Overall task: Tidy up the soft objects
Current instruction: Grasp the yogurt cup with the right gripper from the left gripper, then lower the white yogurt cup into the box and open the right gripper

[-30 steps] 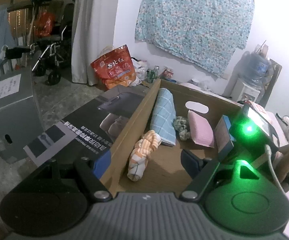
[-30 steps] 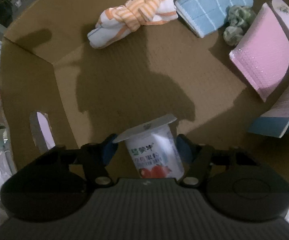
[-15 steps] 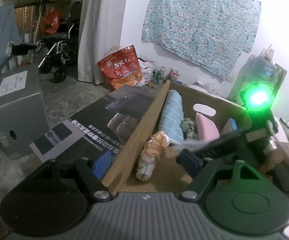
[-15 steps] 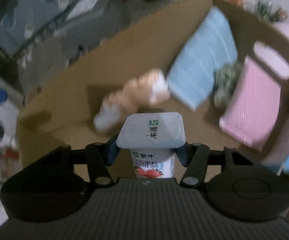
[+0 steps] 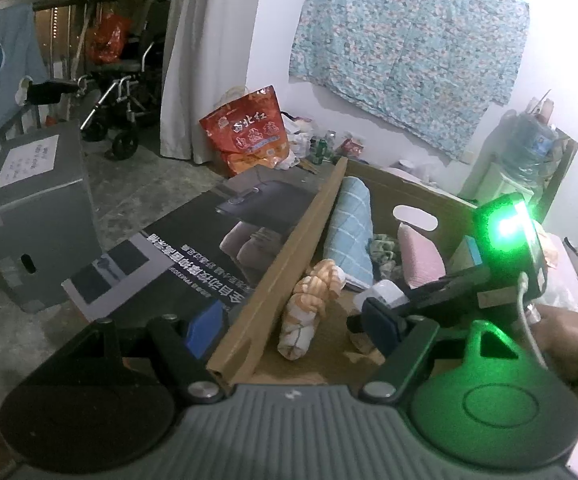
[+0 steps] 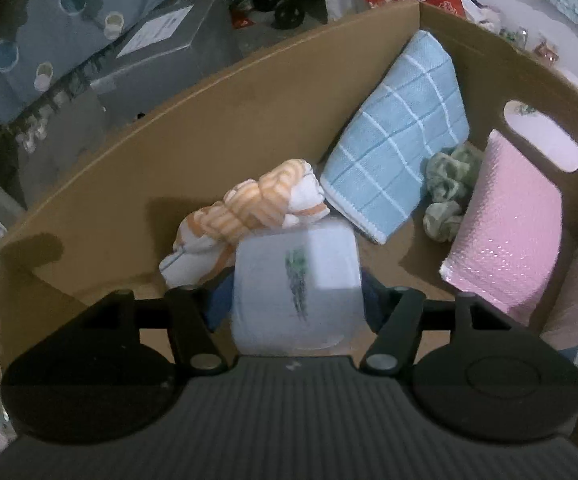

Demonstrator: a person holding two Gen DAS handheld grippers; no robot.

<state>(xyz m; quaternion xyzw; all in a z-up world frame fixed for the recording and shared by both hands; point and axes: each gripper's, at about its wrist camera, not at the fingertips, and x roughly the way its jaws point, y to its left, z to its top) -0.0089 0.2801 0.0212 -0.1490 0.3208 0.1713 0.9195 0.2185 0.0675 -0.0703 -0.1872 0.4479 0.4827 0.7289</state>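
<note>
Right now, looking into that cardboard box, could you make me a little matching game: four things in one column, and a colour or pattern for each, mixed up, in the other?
Things:
1. knotted towel
2. folded towel
3. scrunchie
4. padded envelope

Colours:
A. plain pink, bubbly surface
B. light blue with a white grid
C. orange and white stripes
D. mottled grey-green

Pairs: 1-C, 2-B, 3-D, 4-A
</note>
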